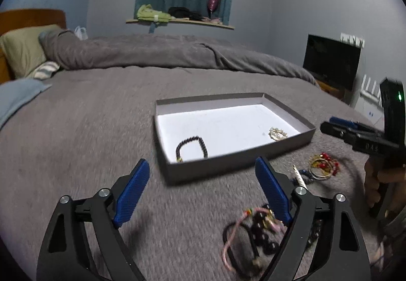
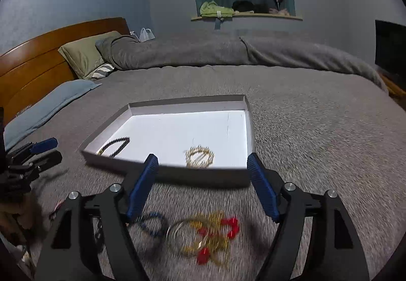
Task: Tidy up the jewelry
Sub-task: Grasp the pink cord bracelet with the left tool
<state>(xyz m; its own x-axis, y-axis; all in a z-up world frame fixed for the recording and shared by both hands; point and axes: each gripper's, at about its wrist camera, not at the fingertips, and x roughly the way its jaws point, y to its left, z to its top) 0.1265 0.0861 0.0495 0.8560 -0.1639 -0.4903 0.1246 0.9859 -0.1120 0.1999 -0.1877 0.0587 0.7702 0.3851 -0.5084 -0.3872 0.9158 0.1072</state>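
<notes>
While both tilt downward, left gripper (image 1: 200, 184) and right gripper (image 2: 201, 179) gape empty.

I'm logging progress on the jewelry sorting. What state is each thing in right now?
Left gripper: open, empty.
Right gripper: open, empty.
Box: lidless, on the bed.
Dark bead bracelet: in the box.
Gold bracelet: in the box.
Red-and-gold bangles: loose on the bed.
Pink cord bracelet: loose on the bed.

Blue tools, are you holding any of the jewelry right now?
No. The left tool and the right tool are both open and empty; the bracelets lie loose on the bed.
</notes>
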